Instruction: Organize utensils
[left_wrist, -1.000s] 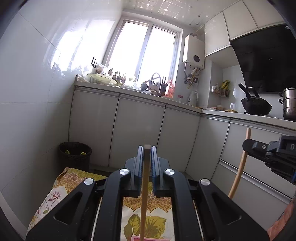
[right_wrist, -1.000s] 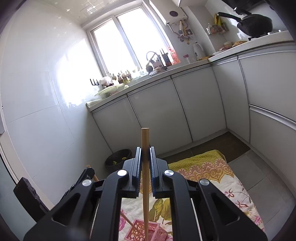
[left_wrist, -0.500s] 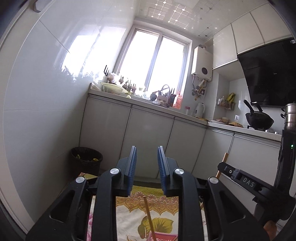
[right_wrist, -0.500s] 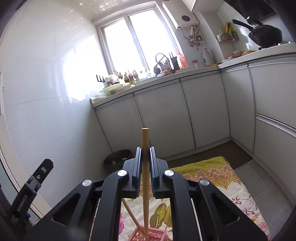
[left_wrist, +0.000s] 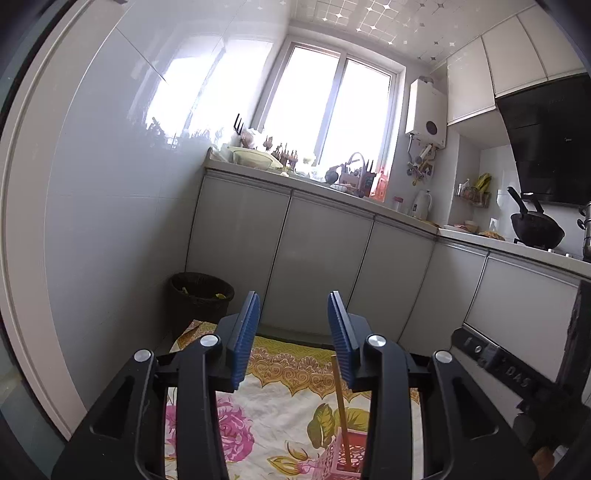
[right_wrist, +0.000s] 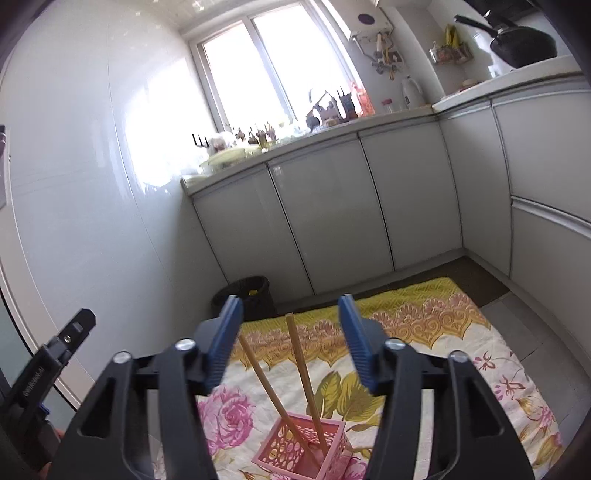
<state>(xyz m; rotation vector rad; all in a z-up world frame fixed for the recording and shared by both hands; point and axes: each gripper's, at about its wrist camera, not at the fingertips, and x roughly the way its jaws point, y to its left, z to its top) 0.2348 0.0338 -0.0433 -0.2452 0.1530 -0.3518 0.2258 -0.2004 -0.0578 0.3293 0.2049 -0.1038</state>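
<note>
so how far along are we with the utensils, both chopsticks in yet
Done: two wooden chopsticks stand leaning in the pink holder on the floral cloth.
In hand: nothing. The right tongs are open above the holder, and the left tongs are open too.
Left: no other loose utensils show in either view, so this part looks finished.

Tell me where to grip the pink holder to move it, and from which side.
Grip the pink holder by one upper wall, coming from above with one finger inside the open top. Its walls are thin, perforated and upright. Choose the wall away from the two chopsticks, which lean out of it.
</note>
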